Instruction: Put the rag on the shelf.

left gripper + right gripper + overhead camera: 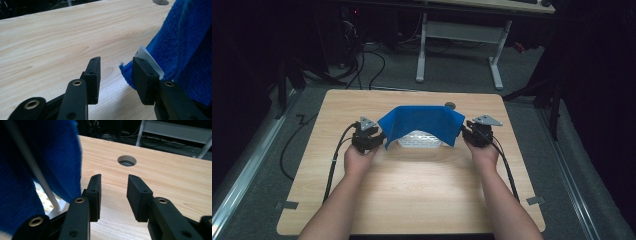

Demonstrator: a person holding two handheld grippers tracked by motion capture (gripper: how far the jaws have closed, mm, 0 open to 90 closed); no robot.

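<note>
Between the left gripper (373,135) and the right gripper (469,132), both with jaws spread and pinching nothing, a blue cloth (422,122) drapes over a white basket (419,140) mid-table on the light wooden table (412,185), dark room beyond.
</note>
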